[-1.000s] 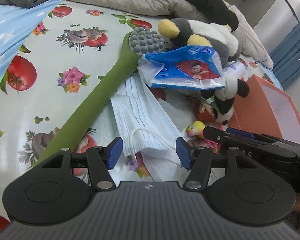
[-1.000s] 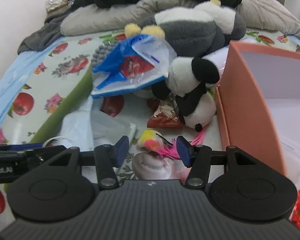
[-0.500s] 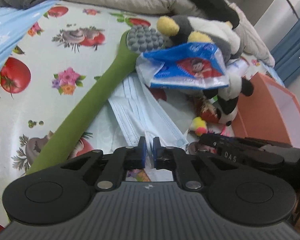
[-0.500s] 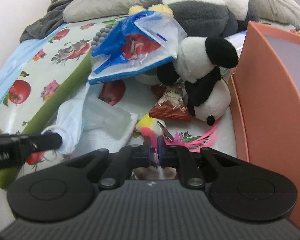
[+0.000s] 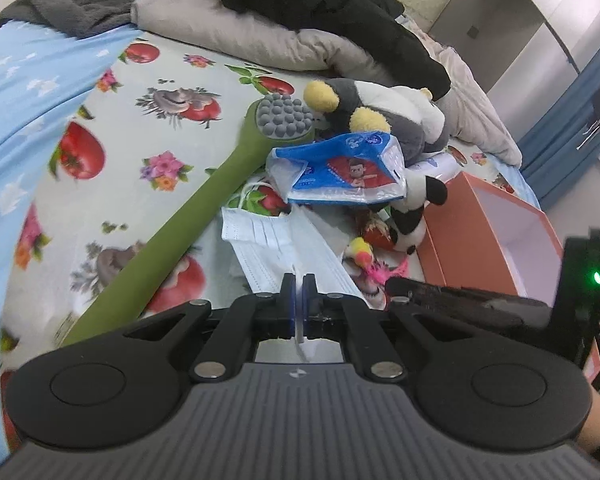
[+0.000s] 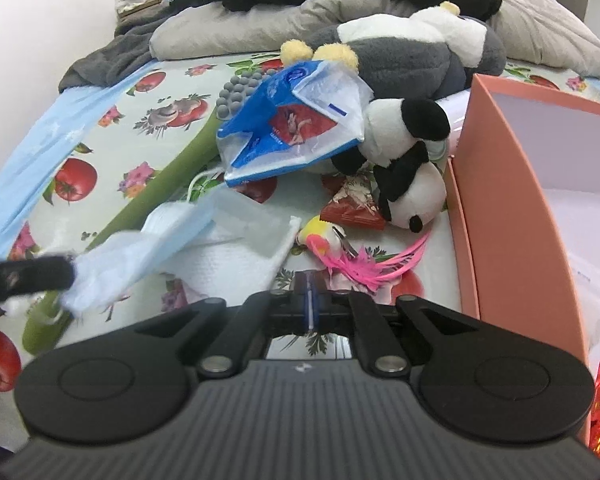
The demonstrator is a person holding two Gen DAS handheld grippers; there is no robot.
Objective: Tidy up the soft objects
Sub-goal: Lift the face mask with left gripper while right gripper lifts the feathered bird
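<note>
Both grippers have closed since a second ago, when their blue pads stood wide apart over the bed. The left gripper point(image 5: 299, 285) now has its fingers pinched almost together on the thin white ear loop of a pale blue pleated face mask point(image 5: 288, 248), and in the right wrist view that mask point(image 6: 140, 248) hangs lifted and blurred from the dark fingertip at the left edge. The right gripper point(image 6: 309, 285) is pressed shut too, with only a thin pale sliver showing between its pads; what that sliver belongs to cannot be told. Just ahead of it lies a small yellow-headed toy bird with pink feathers point(image 6: 342, 254), on the tomato-and-flower printed bed sheet point(image 6: 112, 148).

A long green silicone brush with a grey knobbed head point(image 5: 204, 208) lies diagonally on the sheet, beside the mask. A blue and white plastic bag with a cartoon figure point(image 6: 292, 124) leans on a large grey and white plush toy with yellow ears point(image 6: 400, 52). A small black and white plush panda point(image 6: 408, 176) lies just beside the wall of an open salmon-pink cardboard box point(image 6: 512, 200), which stands at the right. A red snack wrapper point(image 6: 354, 208) sits under the panda, touching it. Grey and black bedding point(image 5: 300, 24) is heaped at the far end.
</note>
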